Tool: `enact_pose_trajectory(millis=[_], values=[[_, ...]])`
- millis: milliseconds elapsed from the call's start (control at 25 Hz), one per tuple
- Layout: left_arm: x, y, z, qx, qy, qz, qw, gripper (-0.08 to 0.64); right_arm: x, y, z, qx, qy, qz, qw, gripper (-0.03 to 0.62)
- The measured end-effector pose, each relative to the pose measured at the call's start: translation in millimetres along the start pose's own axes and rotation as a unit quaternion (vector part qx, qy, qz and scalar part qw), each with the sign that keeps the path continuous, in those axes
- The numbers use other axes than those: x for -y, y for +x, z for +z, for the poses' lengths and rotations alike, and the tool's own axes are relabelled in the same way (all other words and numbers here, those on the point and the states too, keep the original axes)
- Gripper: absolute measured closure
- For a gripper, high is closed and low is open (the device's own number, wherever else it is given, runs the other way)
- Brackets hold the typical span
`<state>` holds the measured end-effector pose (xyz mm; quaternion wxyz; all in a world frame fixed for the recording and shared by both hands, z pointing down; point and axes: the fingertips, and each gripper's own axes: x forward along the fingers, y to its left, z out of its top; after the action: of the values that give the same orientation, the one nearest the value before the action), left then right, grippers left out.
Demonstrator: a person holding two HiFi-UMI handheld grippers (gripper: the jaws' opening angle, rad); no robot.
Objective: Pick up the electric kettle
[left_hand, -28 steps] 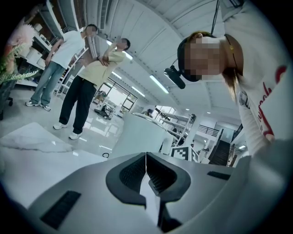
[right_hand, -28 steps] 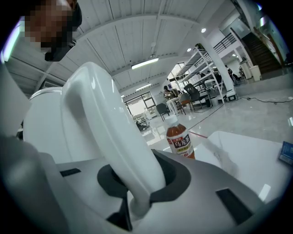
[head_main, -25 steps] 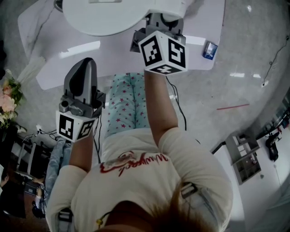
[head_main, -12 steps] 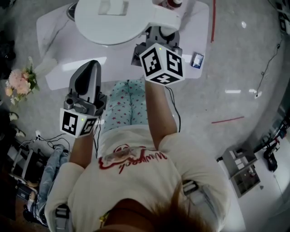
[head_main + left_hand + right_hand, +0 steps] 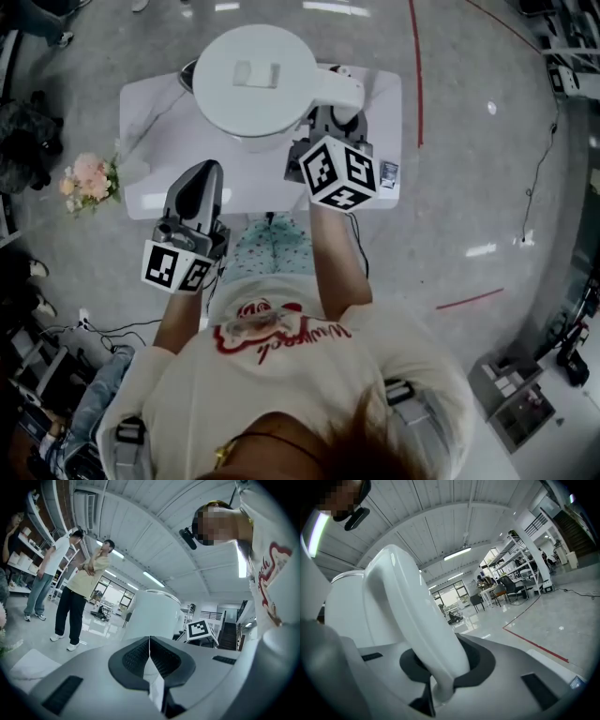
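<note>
Holding the electric kettle [image 5: 255, 82] by its handle [image 5: 412, 620], our right tool [image 5: 440, 667] is clenched on this white arch, which rises nearly upright between the jaws. The body of the kettle lies straight ahead of this tool, a little to its left, so the right hand alone carries it. Our left tool [image 5: 150, 656] hangs beside it, jaws pressed together on nothing. The kettle is plain white with a round flat lid, and we judge that it hangs above the white worktop [image 5: 150, 178], not standing on it.
</note>
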<state>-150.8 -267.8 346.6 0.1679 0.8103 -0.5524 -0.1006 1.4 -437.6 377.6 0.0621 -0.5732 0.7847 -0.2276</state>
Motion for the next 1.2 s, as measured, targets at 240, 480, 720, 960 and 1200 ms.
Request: enact_pose_trajectory(millis=[240, 480, 720, 960, 1200], values=[[28, -6, 40, 0.020, 0.022, -0.019, 0.9994, 0.548, -24, -23, 44, 0.012, 0.006, 0.014, 1.000, 0.526], [32, -16, 76, 0.043, 0.042, -0.028, 0.9978, 0.548, -56, -34, 77, 0.027, 0.001, 0.037, 0.999, 0.526], [32, -33, 93, 0.051, 0.068, -0.031, 0.9959, 0.548, -76, -53, 91, 0.033, 0.021, 0.055, 0.998, 0.526], [33, -37, 111, 0.062, 0.081, -0.034, 0.9942, 0.548, -85, -58, 103, 0.034, 0.021, 0.058, 0.998, 0.526], [51, -36, 119, 0.065, 0.103, -0.046, 0.9915, 0.548, -80, -66, 120, 0.037, 0.013, 0.062, 0.997, 0.526]])
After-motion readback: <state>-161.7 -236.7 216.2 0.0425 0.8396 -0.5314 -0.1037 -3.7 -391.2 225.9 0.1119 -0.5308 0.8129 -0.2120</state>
